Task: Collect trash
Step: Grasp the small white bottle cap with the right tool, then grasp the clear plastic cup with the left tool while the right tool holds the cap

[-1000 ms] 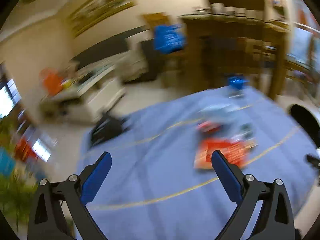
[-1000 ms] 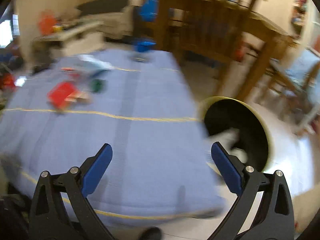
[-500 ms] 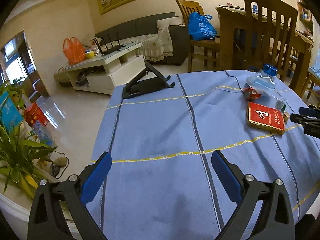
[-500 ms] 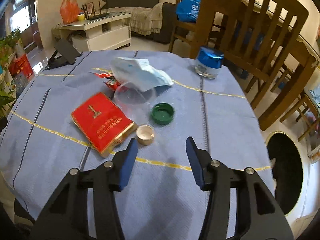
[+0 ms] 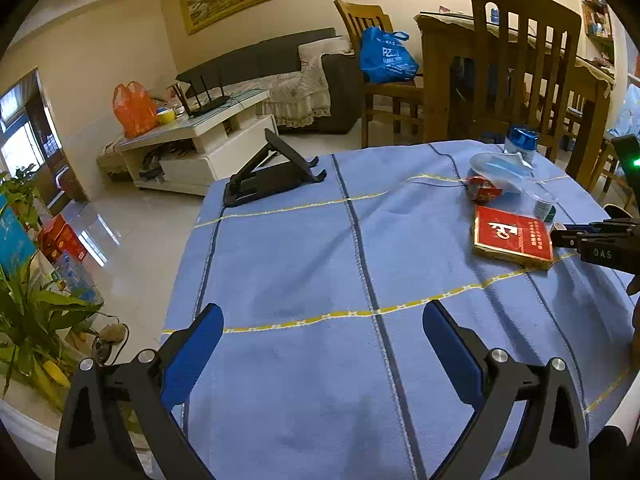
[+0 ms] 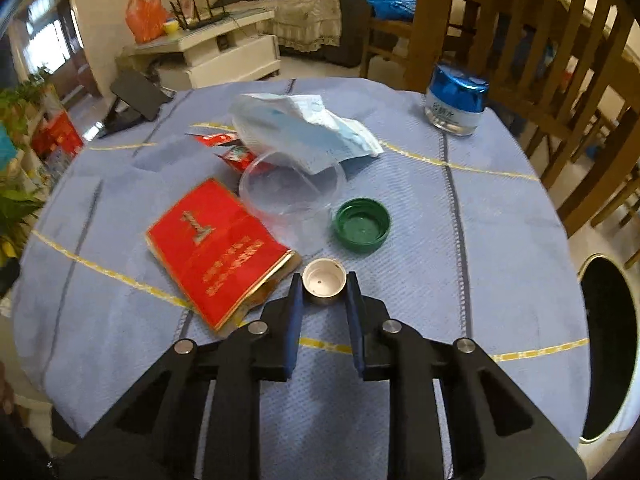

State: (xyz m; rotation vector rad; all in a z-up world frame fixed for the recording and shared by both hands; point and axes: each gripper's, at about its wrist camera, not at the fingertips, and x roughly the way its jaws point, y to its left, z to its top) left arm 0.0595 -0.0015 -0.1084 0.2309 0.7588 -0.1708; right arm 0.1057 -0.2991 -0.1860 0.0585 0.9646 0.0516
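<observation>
Trash lies on a blue tablecloth (image 6: pixel 420 216): a red carton (image 6: pixel 218 248), a clear plastic cup (image 6: pixel 292 188) on its side, a green cap (image 6: pixel 362 226), a white wrapper with a mask (image 6: pixel 304 132), red snack scraps (image 6: pixel 234 152) and a small metal cap (image 6: pixel 324 282). My right gripper (image 6: pixel 324 286) is shut on the metal cap, its blue pads against both sides. In the left wrist view the right gripper (image 5: pixel 560 236) shows at the right edge beside the red carton (image 5: pixel 510 236). My left gripper (image 5: pixel 320 340) hangs open over bare cloth, holding nothing.
A round bin (image 6: pixel 610 344) with a dark opening stands on the floor right of the table. A blue-lidded jar (image 6: pixel 456 104) sits at the far right of the cloth, a black stand (image 5: pixel 272 176) at the far left. Wooden chairs (image 6: pixel 540 40) crowd the far side.
The right gripper swung from the bin to the trash pile, sank toward the table and closed on the metal cap. The left gripper's view steadied over the cloth and it stayed open.
</observation>
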